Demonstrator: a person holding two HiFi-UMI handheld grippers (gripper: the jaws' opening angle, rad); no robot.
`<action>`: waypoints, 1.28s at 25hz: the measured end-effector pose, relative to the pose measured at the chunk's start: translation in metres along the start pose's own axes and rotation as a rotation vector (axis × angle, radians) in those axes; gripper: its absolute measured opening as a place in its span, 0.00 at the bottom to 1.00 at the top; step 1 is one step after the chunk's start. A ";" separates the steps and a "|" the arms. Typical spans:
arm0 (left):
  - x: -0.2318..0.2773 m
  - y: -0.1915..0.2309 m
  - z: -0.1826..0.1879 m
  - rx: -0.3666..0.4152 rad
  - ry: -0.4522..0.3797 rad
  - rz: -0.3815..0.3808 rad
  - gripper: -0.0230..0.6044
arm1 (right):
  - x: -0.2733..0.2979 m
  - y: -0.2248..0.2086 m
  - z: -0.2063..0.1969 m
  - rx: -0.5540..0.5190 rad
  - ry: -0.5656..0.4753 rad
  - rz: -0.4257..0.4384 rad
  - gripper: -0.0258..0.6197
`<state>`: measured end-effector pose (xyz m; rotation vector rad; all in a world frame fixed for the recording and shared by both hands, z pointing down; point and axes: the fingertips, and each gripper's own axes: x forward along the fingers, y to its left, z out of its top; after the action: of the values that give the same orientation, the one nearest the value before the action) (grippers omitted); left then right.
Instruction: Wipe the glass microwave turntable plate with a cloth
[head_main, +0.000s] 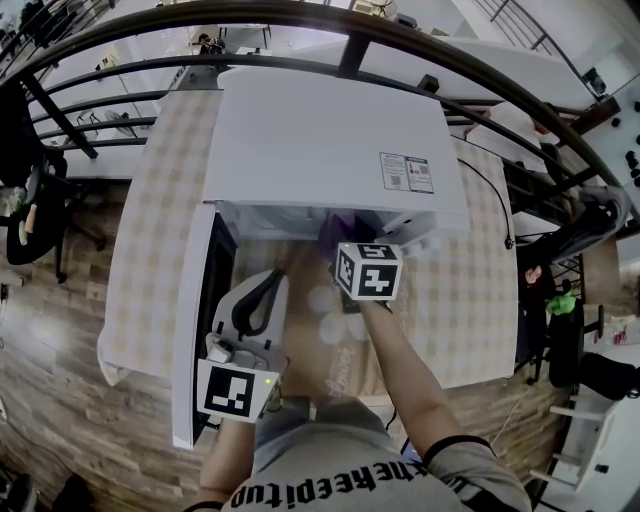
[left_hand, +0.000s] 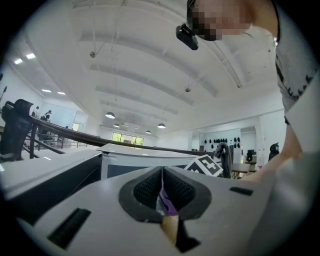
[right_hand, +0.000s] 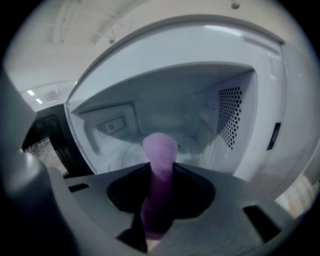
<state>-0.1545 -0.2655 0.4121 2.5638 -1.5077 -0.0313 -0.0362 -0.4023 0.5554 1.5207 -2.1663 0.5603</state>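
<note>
Down by the person's waist, the left gripper (left_hand: 162, 175) is tipped up toward the ceiling, sitting just beside the open door (head_main: 190, 330) of the boxy white microwave oven (head_main: 320, 140). Its jaws are pressed together. There's a thin purple-and-white sliver in the slit between them, but I honestly can't tell what it is.

A bit further in, the right gripper (right_hand: 159, 172) is at the mouth of the oven, clamped on a soft purple cloth (right_hand: 159, 150). The cloth is bunched into a roll that sticks up out of the jaws and points into the cavity.

Inside the cavity, the round glass microwave turntable plate (right_hand: 122, 159) lies flat on the floor, with its rings showing to the left of the cloth. The tip of the cloth sits in front of the plate, and I can't tell if it's actually touching the glass. Apart from the plate, the cavity looks bare. The right wall has a patch of small perforated vent holes (right_hand: 231, 117).

The oven has a printed label (head_main: 406, 172) on top, and it stands on a table covered with a beige checked tablecloth (head_main: 150, 260). Past the table, a dark curved metal railing (head_main: 300, 15) runs around the far side.
</note>
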 end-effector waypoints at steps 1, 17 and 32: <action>0.000 0.001 -0.001 0.000 0.001 0.001 0.06 | 0.002 -0.001 -0.002 -0.007 0.006 -0.009 0.20; -0.016 0.006 -0.008 -0.002 0.015 0.008 0.06 | 0.030 -0.007 -0.021 -0.125 0.089 -0.101 0.19; -0.026 0.002 -0.004 -0.009 -0.004 0.019 0.06 | 0.032 0.044 -0.031 -0.280 0.117 0.126 0.19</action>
<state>-0.1684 -0.2436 0.4150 2.5437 -1.5297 -0.0410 -0.0840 -0.3960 0.5952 1.1825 -2.1551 0.3573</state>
